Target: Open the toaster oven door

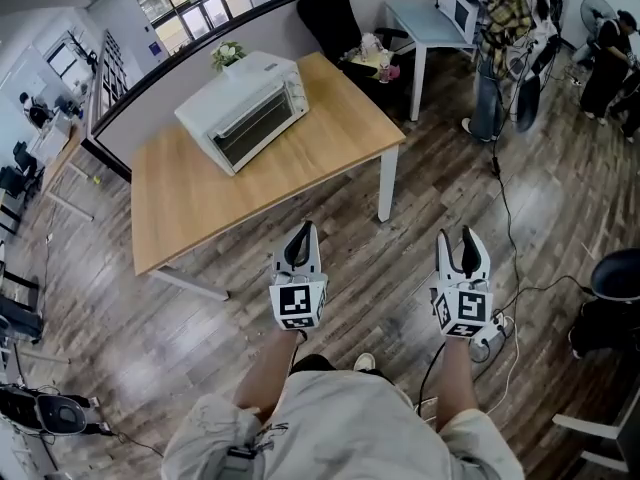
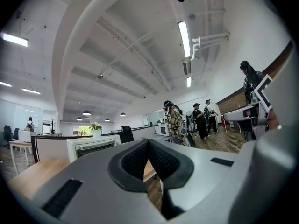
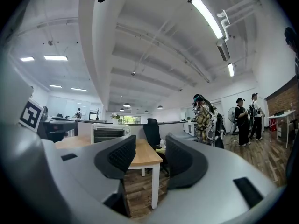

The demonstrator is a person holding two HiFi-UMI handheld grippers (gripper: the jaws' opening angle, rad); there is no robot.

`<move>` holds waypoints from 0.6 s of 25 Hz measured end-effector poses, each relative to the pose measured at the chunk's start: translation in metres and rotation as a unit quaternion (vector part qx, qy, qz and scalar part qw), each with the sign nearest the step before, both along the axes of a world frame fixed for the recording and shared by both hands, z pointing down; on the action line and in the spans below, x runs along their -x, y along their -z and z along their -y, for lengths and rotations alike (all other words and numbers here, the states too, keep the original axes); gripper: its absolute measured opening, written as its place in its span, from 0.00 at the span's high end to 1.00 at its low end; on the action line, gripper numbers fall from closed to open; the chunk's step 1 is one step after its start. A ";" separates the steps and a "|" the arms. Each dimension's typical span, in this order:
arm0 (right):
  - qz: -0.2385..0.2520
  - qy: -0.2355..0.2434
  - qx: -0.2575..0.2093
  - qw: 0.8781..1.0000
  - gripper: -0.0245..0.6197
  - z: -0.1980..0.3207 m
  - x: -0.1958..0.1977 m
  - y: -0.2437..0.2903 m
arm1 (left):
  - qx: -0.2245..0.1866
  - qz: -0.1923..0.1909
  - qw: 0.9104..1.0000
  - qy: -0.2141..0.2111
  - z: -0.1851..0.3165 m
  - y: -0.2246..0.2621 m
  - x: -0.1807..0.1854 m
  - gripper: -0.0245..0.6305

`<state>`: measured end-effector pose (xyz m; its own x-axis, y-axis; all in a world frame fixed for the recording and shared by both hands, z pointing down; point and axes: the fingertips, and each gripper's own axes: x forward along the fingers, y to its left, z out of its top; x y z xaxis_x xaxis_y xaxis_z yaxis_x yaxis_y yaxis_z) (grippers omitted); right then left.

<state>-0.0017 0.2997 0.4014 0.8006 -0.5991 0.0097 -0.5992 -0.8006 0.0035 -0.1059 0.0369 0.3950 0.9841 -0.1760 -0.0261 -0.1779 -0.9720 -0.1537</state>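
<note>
One toaster oven (image 1: 245, 108), door shut, sits on the one wooden surface (image 1: 200, 203), well apart from my two tools. My left tool (image 1: 303, 230) is closed and my right tool (image 1: 458, 236) gapes, both empty above the office's plank floor (image 1: 450, 183).

We wear a pale, baggy top (image 1: 340, 430), perhaps beige. Our left gripper (image 1: 302, 236) and right gripper (image 1: 463, 240) are white-grey with black pads (image 3: 122, 155) and black-and-white square markers (image 1: 297, 306).

A black chair (image 1: 332, 10) stands at the wooden table's (image 1: 200, 198) far corner.
</note>
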 end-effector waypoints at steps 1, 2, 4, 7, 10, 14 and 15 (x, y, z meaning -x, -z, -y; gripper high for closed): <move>-0.001 0.000 0.001 1.000 0.66 -0.001 -0.004 0.001 | 0.001 -0.002 1.000 0.001 -0.001 0.001 -0.004 0.94; -0.002 0.001 0.003 1.000 0.66 -0.002 -0.008 0.002 | 0.001 -0.003 1.000 0.001 -0.002 0.002 -0.008 0.94; -0.004 0.000 0.006 1.000 0.66 -0.003 -0.016 0.002 | 0.001 -0.006 1.000 0.001 -0.004 0.003 -0.016 0.94; -0.008 -0.001 0.006 1.000 0.66 -0.002 -0.029 0.005 | -0.002 -0.006 1.000 -0.003 -0.003 -0.001 -0.030 0.94; -0.014 -0.003 0.009 1.000 0.66 0.003 -0.039 0.009 | 0.001 -0.009 1.000 -0.008 0.002 0.000 -0.046 0.94; -0.020 -0.003 0.019 1.000 0.66 0.016 -0.057 0.009 | -0.001 -0.019 1.000 -0.014 0.014 0.002 -0.069 0.94; -0.021 -0.003 0.021 1.000 0.66 0.019 -0.064 0.009 | -0.001 -0.021 1.000 -0.015 0.017 0.002 -0.076 0.94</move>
<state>0.0622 0.2804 0.3927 0.8050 -0.5933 0.0016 -0.5922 -0.8034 0.0627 -0.0303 0.0198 0.3927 0.9870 -0.1458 -0.0681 -0.1546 -0.9766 -0.1494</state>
